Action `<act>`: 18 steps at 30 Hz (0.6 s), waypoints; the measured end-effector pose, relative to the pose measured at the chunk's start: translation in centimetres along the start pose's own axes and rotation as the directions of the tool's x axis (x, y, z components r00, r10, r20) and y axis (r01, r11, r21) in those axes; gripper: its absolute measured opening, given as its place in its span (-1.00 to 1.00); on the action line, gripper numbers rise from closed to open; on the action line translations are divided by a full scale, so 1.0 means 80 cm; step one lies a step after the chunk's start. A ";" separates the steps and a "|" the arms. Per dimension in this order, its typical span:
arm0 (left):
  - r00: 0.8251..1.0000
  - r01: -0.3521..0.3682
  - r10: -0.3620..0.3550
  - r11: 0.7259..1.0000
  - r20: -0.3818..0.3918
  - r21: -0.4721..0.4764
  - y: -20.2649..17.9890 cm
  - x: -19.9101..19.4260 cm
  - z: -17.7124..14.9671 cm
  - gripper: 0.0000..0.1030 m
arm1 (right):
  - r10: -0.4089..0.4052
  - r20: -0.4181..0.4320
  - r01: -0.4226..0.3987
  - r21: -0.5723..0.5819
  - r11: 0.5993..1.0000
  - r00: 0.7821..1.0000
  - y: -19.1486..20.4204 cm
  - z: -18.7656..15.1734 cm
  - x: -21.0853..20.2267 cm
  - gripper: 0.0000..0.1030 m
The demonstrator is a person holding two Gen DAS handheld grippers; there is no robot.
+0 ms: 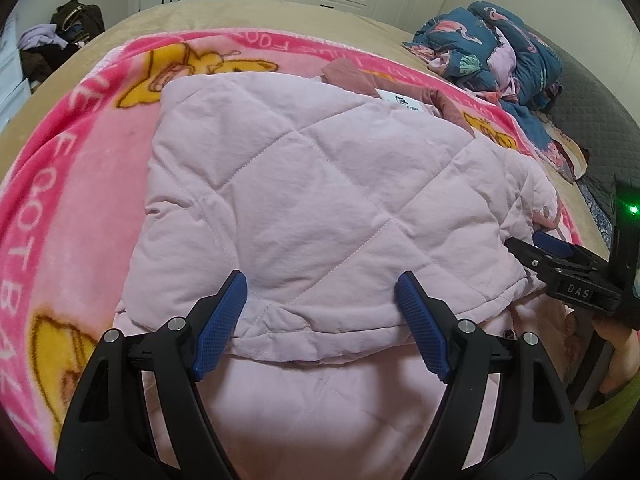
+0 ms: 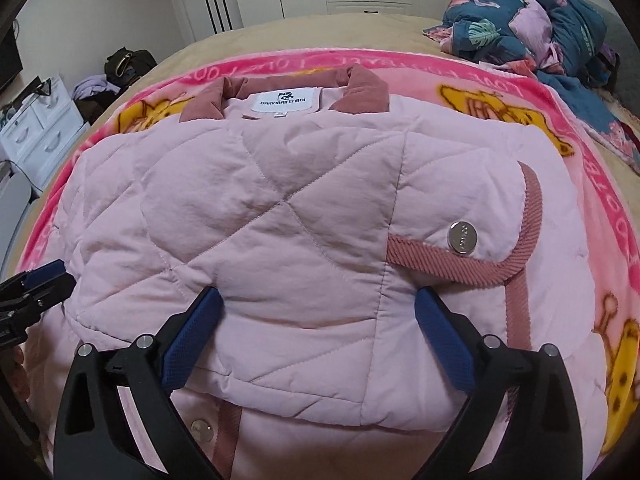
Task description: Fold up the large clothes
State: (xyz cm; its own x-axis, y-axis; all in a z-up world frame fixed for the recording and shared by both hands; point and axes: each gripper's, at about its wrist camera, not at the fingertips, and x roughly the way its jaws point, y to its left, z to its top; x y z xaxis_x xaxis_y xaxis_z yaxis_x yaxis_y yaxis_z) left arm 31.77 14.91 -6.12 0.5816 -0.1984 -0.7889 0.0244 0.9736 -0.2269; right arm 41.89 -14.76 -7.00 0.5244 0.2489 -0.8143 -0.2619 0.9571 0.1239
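- At the far left, a heap of dark clothes point(image 1: 68, 36) sits beside a white drawer unit point(image 2: 38, 128) against the wall.
- A pink cartoon blanket point(image 1: 80, 160) with yellow figures is spread over the tan bed point(image 1: 248, 10), and the task's garment lies on its middle.
- The pink quilted jacket point(image 2: 260, 216) is folded over on itself, with 1 padded layer lying on top of another; its darker pink collar point(image 2: 288, 92) and white label point(image 2: 286, 102) point to the far side.
- The left gripper point(image 1: 322, 288) has its 2 blue pads spread wide at the near hem of the folded layer, the fabric lying between them unclamped.
- The right gripper point(image 2: 318, 300) is likewise wide apart, its pads pressed against the near edge of the upper fold, just left of a corduroy-trimmed pocket flap point(image 2: 480, 216) with a silver snap button point(image 2: 462, 238).
- In the left wrist view the right gripper shows at the jacket's right edge, with a hand point(image 1: 616, 356) behind it.
- At the far right, a crumpled blue flamingo-print quilt point(image 1: 504, 52) lies on the bed, apart from the jacket.
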 end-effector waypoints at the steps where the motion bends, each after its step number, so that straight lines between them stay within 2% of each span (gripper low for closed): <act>1: 1.000 -0.003 0.003 1.000 0.000 0.002 0.000 0.000 0.000 0.37 | 0.003 -0.001 -0.003 0.007 1.000 1.000 -0.001 0.000 -0.003 0.87; 4: 1.000 -0.005 0.005 1.000 -0.004 0.003 -0.002 -0.004 0.001 0.36 | 0.020 0.001 -0.020 0.022 1.000 1.000 -0.002 -0.002 -0.016 0.87; 9: 1.000 0.003 -0.003 1.000 -0.007 -0.007 -0.003 -0.011 0.006 0.40 | 0.106 0.036 -0.109 0.099 0.989 0.994 -0.015 -0.010 -0.047 0.91; 15: 1.000 -0.001 0.001 1.000 -0.015 -0.002 -0.009 -0.015 0.007 0.78 | 0.151 0.060 -0.157 0.129 0.979 0.987 -0.017 -0.018 -0.074 0.92; 18: 1.000 0.001 -0.001 1.000 -0.026 -0.011 -0.012 -0.018 0.008 0.82 | 0.166 0.082 -0.177 0.149 0.973 0.983 -0.017 -0.022 -0.087 0.92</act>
State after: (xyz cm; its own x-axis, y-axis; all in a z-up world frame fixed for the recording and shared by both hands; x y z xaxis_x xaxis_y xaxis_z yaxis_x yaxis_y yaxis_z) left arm 31.40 14.34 -4.41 0.5606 -0.2026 -0.8030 0.0159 0.9721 -0.2341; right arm 37.20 -18.03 -2.50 0.5380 0.4157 -0.7333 -0.2268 0.9092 0.3491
